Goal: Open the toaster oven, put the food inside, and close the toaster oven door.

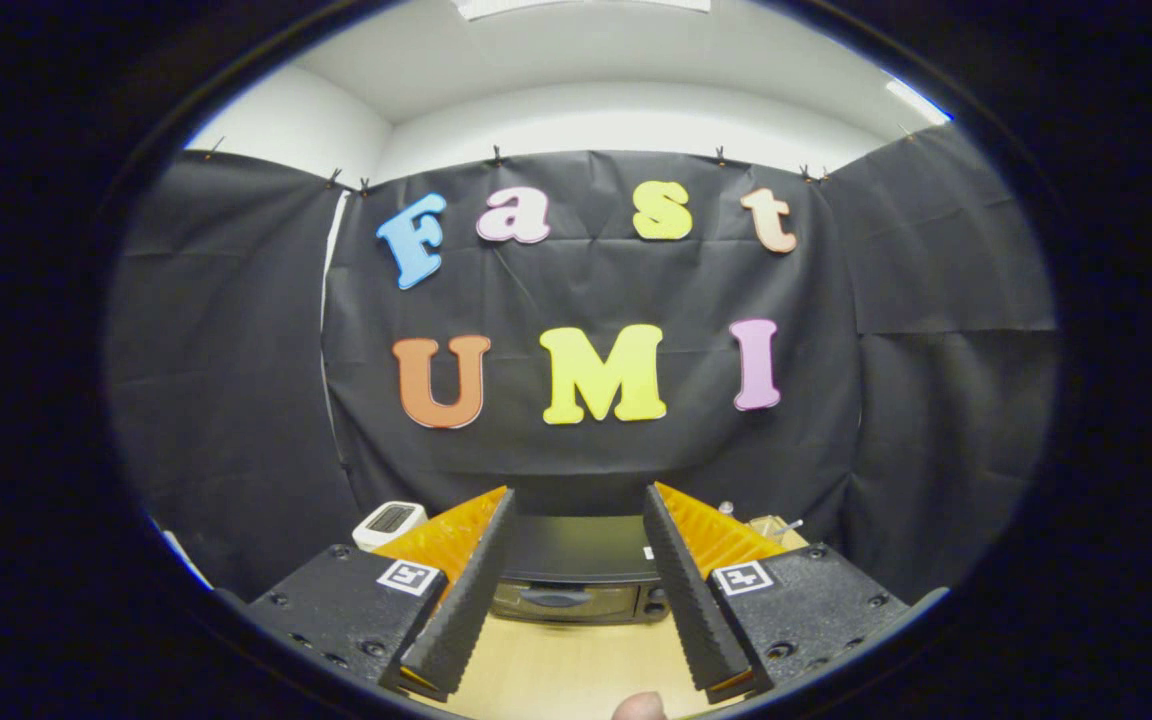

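Observation:
A black toaster oven stands on a light wooden table, straight beyond my fingers and seen in the gap between them. Its door is shut, with a dark handle across the front and knobs at its right end. My gripper is open, raised above the table and some way back from the oven, with nothing between the fingers. A small pale brown rounded thing pokes up near the table's front edge; I cannot tell what it is.
A white toaster sits left of the oven, partly behind my left finger. To the right of the oven, behind my right finger, are a clear container and a small bottle. Black cloth walls close the booth behind.

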A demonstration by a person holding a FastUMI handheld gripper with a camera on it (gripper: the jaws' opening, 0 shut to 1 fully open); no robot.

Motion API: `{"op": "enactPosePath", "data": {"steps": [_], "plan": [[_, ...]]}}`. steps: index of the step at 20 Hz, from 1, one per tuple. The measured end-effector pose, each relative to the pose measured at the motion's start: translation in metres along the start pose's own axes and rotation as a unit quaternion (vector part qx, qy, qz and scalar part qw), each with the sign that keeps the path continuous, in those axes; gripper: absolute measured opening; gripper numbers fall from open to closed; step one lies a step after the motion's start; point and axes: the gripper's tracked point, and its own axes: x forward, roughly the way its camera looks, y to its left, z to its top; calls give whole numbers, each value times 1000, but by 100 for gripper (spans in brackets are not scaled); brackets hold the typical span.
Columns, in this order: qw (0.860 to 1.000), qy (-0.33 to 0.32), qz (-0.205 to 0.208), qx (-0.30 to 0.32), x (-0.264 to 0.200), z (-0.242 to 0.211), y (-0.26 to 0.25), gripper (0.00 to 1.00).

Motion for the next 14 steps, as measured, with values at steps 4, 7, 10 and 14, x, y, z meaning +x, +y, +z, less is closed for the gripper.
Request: {"op": "enactPosePath", "data": {"steps": [4,7,10,14], "plan": [[1000,5,-6,15,-4,-11,-10,85],[1000,-1,-10,14,-7,-9,-14,85],[1000,-8,-4,12,-7,-7,-9,85],[1000,-9,4,13,-5,-7,-4,85]]}}
